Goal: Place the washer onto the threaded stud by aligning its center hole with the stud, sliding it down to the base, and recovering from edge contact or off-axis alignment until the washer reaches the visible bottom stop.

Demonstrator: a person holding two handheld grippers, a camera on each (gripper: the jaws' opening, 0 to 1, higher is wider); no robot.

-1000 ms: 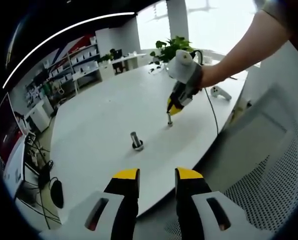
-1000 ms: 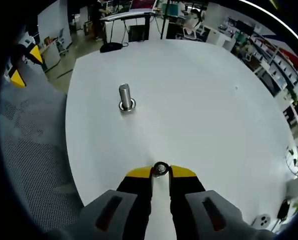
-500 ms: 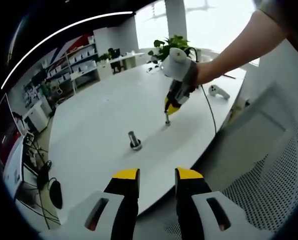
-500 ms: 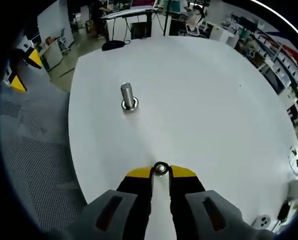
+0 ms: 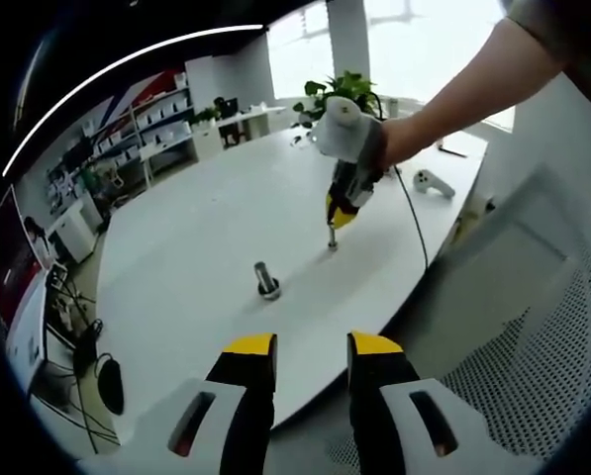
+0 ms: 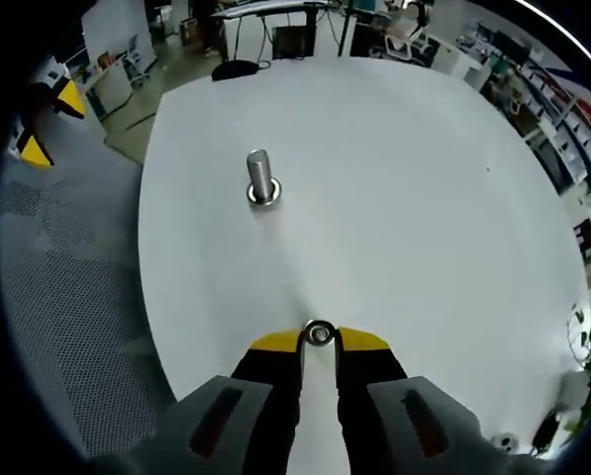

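Observation:
A steel threaded stud (image 6: 261, 178) stands upright on a round base on the white table (image 6: 404, 178); it also appears as the stud (image 5: 265, 280) in the left gripper view. My right gripper (image 6: 319, 338) is shut on a small metal washer (image 6: 319, 333), held above the table well short of the stud. In the left gripper view the right gripper (image 5: 338, 220), held by a person's hand, hovers over the table beyond the stud with the washer (image 5: 332, 240) at its tip. My left gripper (image 5: 312, 348) hangs off the table's near edge, jaws apart and holding nothing.
A potted plant (image 5: 340, 91) and a white controller with a cable (image 5: 433, 182) sit at the table's far side. A perforated grey chair (image 5: 533, 336) lies to the right. Shelves and desks line the room's walls.
The right gripper has risen slightly and edged toward the stud with the washer held. The left gripper stays still.

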